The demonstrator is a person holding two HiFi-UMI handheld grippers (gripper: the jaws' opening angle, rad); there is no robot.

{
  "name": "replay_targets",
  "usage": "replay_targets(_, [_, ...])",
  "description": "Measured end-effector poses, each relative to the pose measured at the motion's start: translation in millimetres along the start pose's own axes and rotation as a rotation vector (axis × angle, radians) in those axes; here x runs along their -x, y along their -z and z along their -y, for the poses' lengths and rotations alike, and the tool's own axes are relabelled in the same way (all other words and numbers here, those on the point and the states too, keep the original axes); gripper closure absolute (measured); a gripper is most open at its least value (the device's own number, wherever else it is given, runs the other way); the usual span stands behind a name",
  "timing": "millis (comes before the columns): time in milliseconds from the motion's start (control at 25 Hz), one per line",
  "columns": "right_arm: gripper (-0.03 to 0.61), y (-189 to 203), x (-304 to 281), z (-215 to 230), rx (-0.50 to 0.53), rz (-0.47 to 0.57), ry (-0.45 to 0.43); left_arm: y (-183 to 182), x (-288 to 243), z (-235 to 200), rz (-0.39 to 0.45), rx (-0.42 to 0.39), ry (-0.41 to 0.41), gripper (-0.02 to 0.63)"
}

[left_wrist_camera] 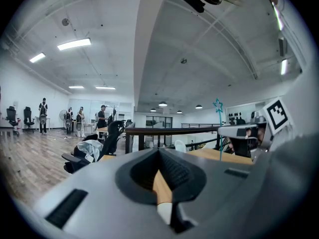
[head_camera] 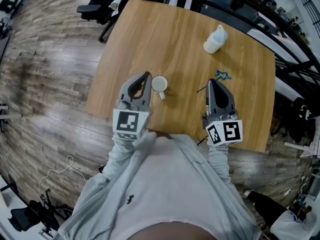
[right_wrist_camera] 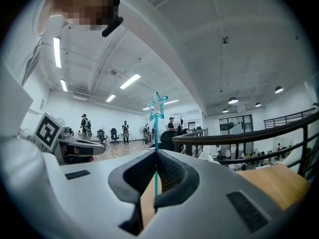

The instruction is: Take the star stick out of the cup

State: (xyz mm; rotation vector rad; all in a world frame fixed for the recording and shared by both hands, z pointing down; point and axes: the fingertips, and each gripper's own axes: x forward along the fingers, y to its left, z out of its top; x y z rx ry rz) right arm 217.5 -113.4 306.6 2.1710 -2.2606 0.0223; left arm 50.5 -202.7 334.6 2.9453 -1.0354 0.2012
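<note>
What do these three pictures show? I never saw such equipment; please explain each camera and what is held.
A person holds a two-jaw gripper in each hand. The head view comes from a camera on the person's head, looking down at a wooden table; the other two cameras ride on the grippers. On the table stand a white cup and a white jug. The right gripper is shut on a blue star stick, already out of the cup. The left gripper, jaws together, sits beside the cup, empty.

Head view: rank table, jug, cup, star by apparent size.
1. table
2. jug
3. cup
4. star
Jug and cup look nearly alike, and the jug sits farther off, so that pair is unsure.
</note>
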Motion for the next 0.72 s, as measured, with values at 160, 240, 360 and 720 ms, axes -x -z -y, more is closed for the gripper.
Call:
replay_targets(160, [0.56,0.4,-1.1,0.5,-0.011,0.003,0.007,3.5,-0.3,-3.2,-0.013,0.011,-0.009,0.595])
replay_targets(240, [0.56,0.2,-1.1,0.3,-0.015,0.003,0.01,3.3,-0.2,-2.9,-0.008,0.008,-0.001,0.595])
replay_targets(360, [0.56,0.0,-1.5,-1.0,-0.014,-0.001,0.011,3.2,0.7,-5.0,-0.009,0.009,0.0,0.595])
replay_targets(720, [0.56,0.8,-1.2,-1.4,-0.014,-0.002,0.013,13.9,2.8,-7.2,-0.056,0.034,-0.006,0.595])
